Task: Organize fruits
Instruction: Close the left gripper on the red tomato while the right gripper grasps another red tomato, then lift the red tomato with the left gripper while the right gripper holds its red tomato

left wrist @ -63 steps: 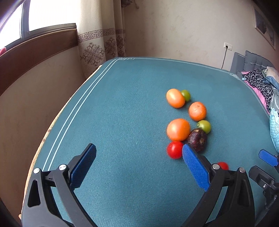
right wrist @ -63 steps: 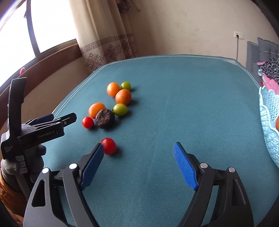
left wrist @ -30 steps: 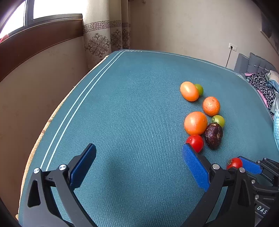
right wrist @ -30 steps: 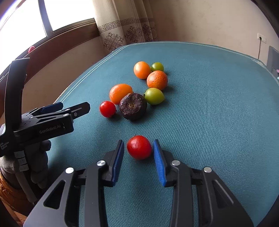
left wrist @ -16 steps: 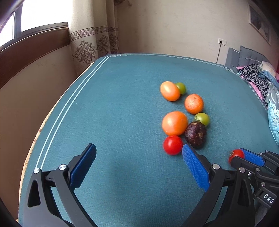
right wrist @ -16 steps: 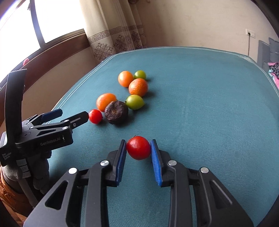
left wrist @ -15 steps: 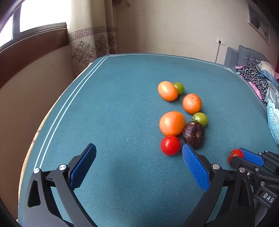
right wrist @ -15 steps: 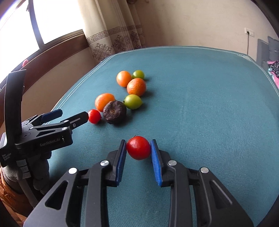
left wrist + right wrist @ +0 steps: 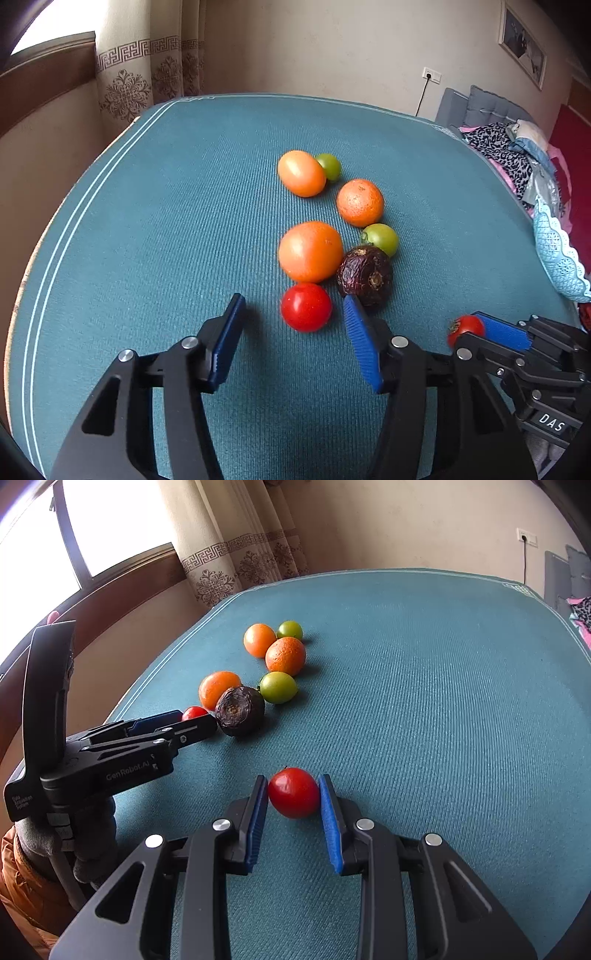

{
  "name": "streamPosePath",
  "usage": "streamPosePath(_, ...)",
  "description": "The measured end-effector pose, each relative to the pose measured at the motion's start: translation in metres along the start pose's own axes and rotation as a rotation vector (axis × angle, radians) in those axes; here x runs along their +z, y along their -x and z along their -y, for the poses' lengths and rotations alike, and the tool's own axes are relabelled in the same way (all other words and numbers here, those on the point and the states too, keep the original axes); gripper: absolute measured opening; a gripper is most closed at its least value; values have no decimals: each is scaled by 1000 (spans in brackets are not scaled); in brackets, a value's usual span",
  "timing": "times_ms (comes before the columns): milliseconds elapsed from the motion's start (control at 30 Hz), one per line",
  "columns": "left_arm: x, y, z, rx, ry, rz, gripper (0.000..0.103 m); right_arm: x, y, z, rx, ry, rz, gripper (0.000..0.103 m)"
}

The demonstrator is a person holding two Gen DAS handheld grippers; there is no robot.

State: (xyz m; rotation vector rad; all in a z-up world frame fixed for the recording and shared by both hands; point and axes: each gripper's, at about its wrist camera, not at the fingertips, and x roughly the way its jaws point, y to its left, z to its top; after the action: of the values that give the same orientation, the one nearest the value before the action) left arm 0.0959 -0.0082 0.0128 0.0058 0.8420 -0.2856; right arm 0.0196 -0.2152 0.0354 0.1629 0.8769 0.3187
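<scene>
On the teal table cloth (image 9: 166,229) a red tomato (image 9: 306,307) lies in front of an orange (image 9: 310,251). My left gripper (image 9: 293,299) straddles this tomato; its jaws are closing, and a gap still shows on both sides of the fruit. The right wrist view shows the left gripper (image 9: 184,725) low over the cloth with that tomato (image 9: 194,712) between its tips. My right gripper (image 9: 293,794) is shut on a second red tomato (image 9: 294,792), both blue pads pressing its sides. That held tomato (image 9: 465,326) appears at the lower right in the left wrist view.
A dark purple fruit (image 9: 365,275) sits beside my left gripper's right finger. Two green tomatoes (image 9: 380,238) and two more oranges (image 9: 360,202) lie behind. A light blue basket (image 9: 554,254) stands at the right edge. The table's left edge drops off near the wall.
My left gripper has come forward over the red tomato and its jaws have narrowed from wide open to either side of it. The right gripper stays shut on its tomato.
</scene>
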Motion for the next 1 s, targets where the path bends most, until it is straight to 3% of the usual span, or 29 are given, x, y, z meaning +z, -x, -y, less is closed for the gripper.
streamPosePath(167,0,-1,1,-34,-7,-1,47,-1,-1,-1,2,6,-4,29)
streamPosePath(233,-1,-1,3,-48,-16,-1,38,-1,-1,-1,3,5,-4,29)
streamPosePath(333,-2,-1,7,-49,-34,-2,31,-1,-1,-1,3,5,-3,29)
streamPosePath(667,-12,15,15,26,-68,42,28,0,-2,2,9,-10,-5,30)
streamPosePath(1000,-14,32,19,37,-73,69,28,-2,-1,-1,11,12,0,29)
